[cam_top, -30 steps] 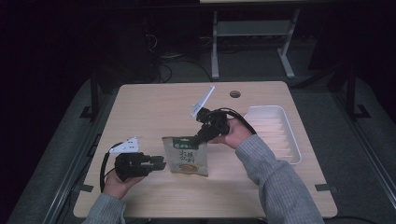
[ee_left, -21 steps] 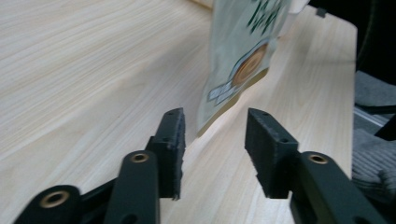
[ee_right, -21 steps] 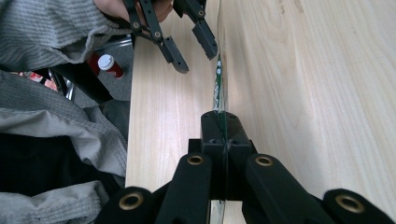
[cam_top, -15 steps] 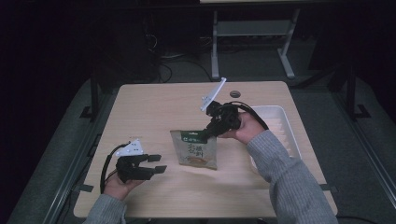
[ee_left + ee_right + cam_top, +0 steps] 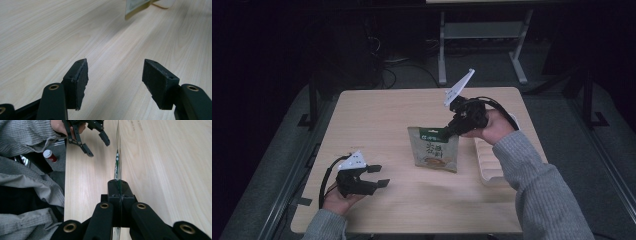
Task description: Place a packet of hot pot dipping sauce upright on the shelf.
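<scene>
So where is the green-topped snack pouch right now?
In the high view the green-topped snack pouch hangs mid-table from the right claw, shut on its top edge, just left of the white tray.

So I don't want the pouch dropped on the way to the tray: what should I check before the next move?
1. Right gripper shut on the pouch's top edge: ok.
2. Pouch hanging free of the table: cannot tell.
3. Left gripper jaws apart, just been opening, nothing between them: ok.
4. Left gripper apart from the pouch: ok.
5. White tray beside the pouch: ok.
6. Room inside the tray: cannot tell, the sleeve covers much of it.
</scene>
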